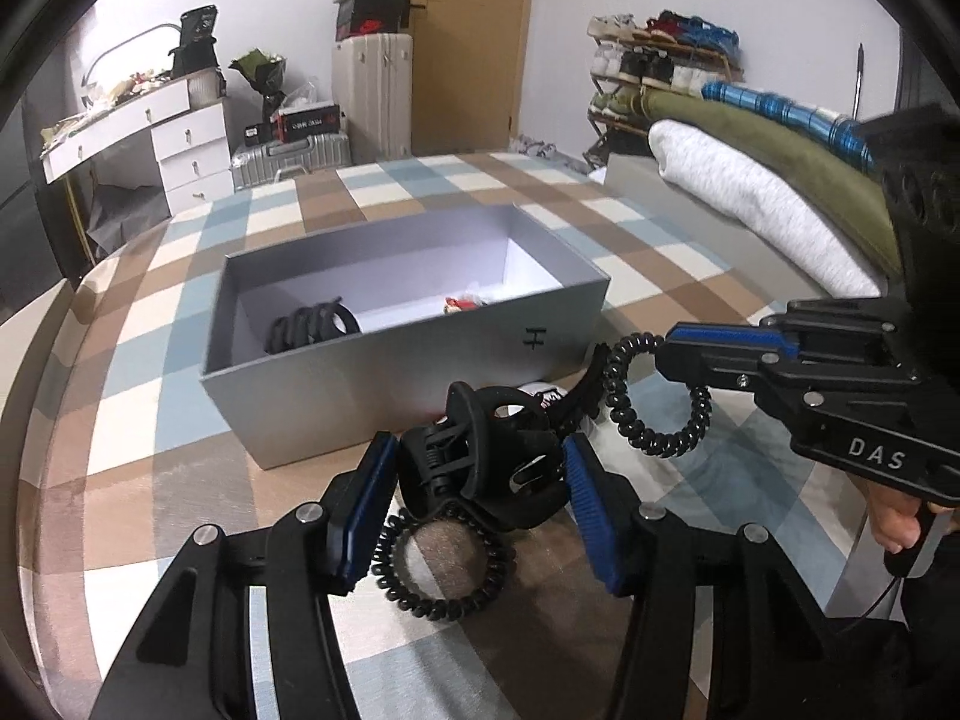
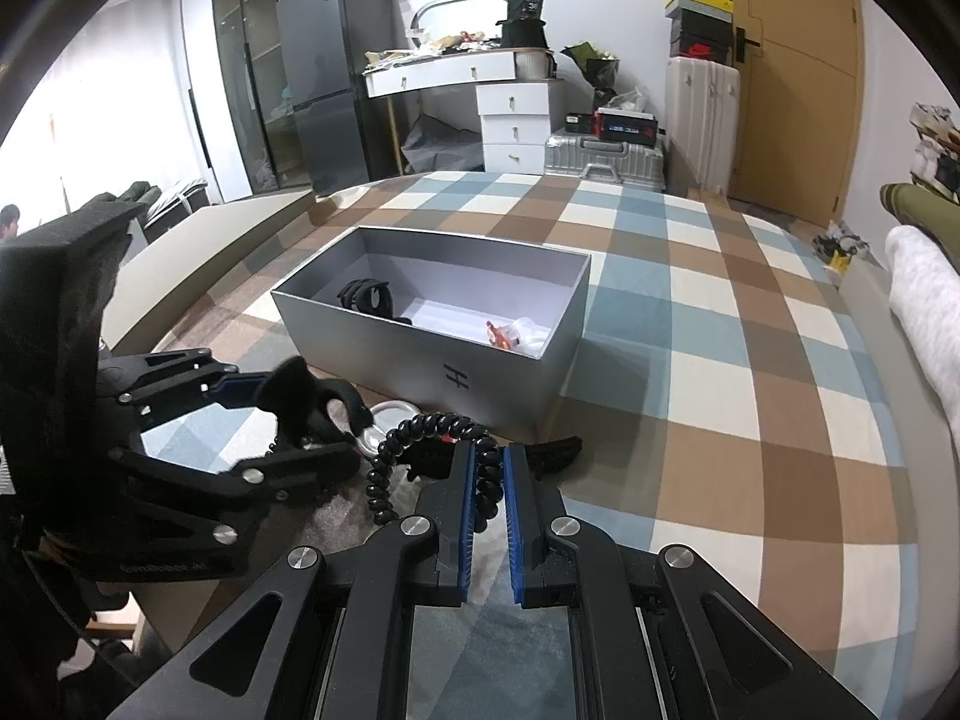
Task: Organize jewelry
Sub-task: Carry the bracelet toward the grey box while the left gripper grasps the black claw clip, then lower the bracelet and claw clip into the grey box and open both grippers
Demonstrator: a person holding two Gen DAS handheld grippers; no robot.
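A grey open box [image 1: 420, 372] [image 2: 420, 354] sits on the checked bedspread; inside lie a black claw clip [image 1: 312, 324] [image 2: 366, 298] and a small red and white item [image 1: 462, 303] [image 2: 510, 333]. My left gripper [image 1: 474, 474] [image 2: 312, 420] is shut on a large black hair claw clip [image 1: 492, 456] [image 2: 306, 402] just in front of the box. My right gripper [image 2: 487, 474] [image 1: 666, 354] is shut on a black spiral hair tie [image 2: 432, 450] [image 1: 654, 408] and holds it beside the clip. A second spiral tie [image 1: 444, 564] lies under the left gripper.
A small white round item [image 2: 390, 417] and another black clip [image 2: 552, 450] lie in front of the box. Folded white and green blankets [image 1: 750, 180] are stacked at the right. A white desk [image 2: 456, 78], suitcases [image 2: 606, 156] and a shoe rack [image 1: 654, 60] stand beyond the bed.
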